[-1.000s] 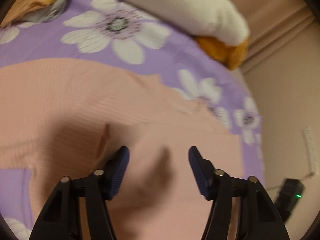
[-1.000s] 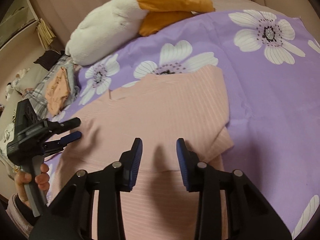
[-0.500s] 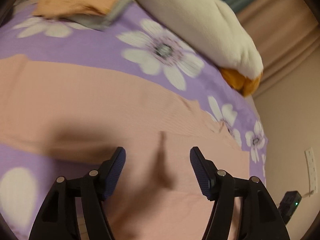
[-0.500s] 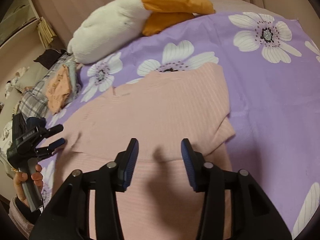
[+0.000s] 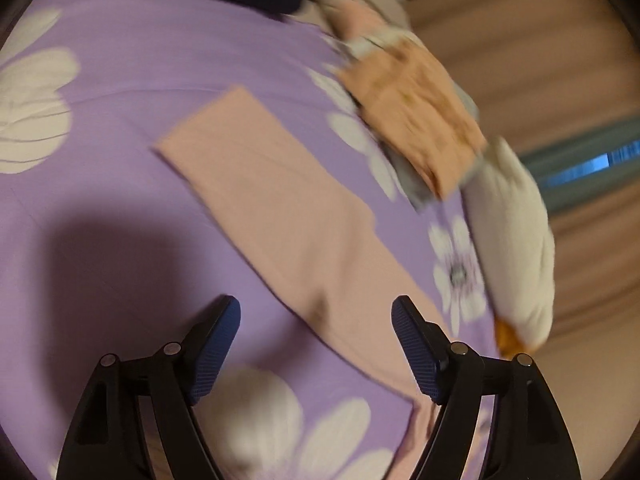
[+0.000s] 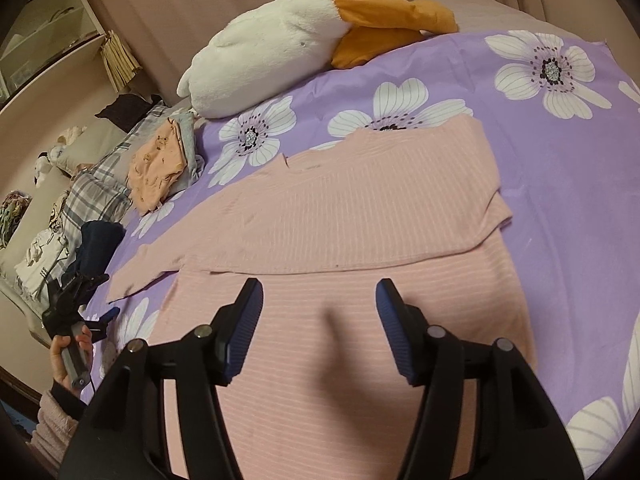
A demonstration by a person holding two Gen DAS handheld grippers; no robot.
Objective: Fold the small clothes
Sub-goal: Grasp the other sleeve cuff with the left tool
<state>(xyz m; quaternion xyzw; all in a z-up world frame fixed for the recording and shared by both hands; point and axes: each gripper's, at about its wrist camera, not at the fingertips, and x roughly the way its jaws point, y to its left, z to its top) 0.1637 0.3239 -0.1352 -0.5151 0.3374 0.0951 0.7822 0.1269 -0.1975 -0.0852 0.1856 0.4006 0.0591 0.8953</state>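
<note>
A pink ribbed long-sleeved top lies flat on the purple flowered sheet, with a fold line across its middle. Its left sleeve stretches out slantwise over the sheet. My left gripper hovers over the near part of that sleeve, its jaws opening with nothing pinched between them. It also shows at the far left of the right wrist view as the left gripper, held by a hand. My right gripper hangs over the top's lower half, its jaws opening and holding nothing.
A white plush goose with an orange beak lies at the head of the bed. A stack of folded clothes with a peach piece on top sits beside a plaid pillow and a dark navy bundle. Curtains hang behind.
My left gripper swung left, off the top's body and out over the sleeve, rolling as it went. Both grippers' jaws spread wider. The right gripper drew back slightly.
</note>
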